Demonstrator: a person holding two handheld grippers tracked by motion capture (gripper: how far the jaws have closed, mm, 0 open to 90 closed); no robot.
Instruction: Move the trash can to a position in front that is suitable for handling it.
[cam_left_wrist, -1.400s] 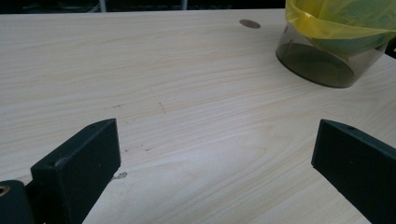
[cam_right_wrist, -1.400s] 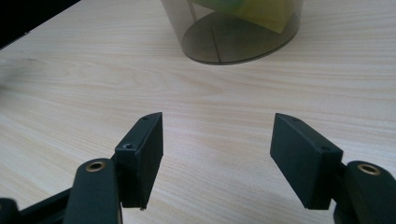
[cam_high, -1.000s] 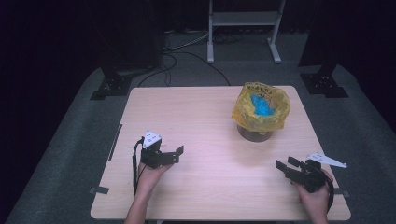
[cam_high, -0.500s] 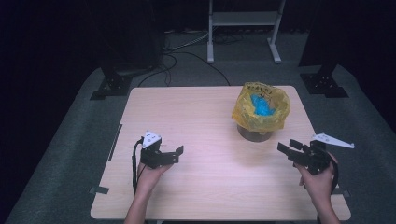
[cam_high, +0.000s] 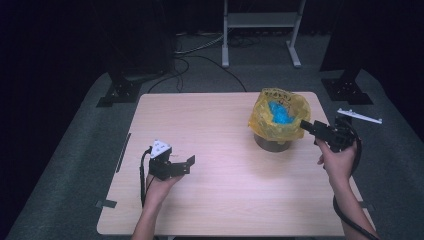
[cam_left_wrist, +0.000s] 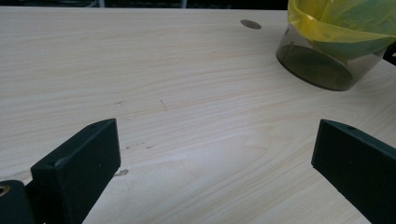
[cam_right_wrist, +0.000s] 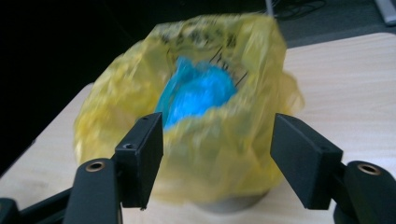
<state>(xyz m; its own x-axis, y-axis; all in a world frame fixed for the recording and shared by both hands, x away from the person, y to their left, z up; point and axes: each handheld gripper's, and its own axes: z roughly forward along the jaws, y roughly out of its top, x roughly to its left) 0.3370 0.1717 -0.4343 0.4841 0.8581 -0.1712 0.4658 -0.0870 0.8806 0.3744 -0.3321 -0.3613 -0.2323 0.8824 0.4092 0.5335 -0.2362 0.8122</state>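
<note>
Yellow bag (cam_high: 272, 117) lining a grey bin (cam_high: 272, 142) sits at the table's (cam_high: 220, 200) far right, blue wad (cam_high: 280, 114) inside. Right gripper (cam_high: 311, 127) is just beside the bag rim, jaws spread, holding nothing. Looks like the approach step; next it likely needs to close on the rim plastic. Left gripper (cam_high: 187, 162) rests well apart on the table, jaws spread too.

Black print runs across the far inner side of the crinkled yellow plastic bag (cam_right_wrist: 196, 98) that lines the round grey bin, above the blue crumpled material inside it. The marks are too blurred and small to read in any view. No other lettering can be read.
</note>
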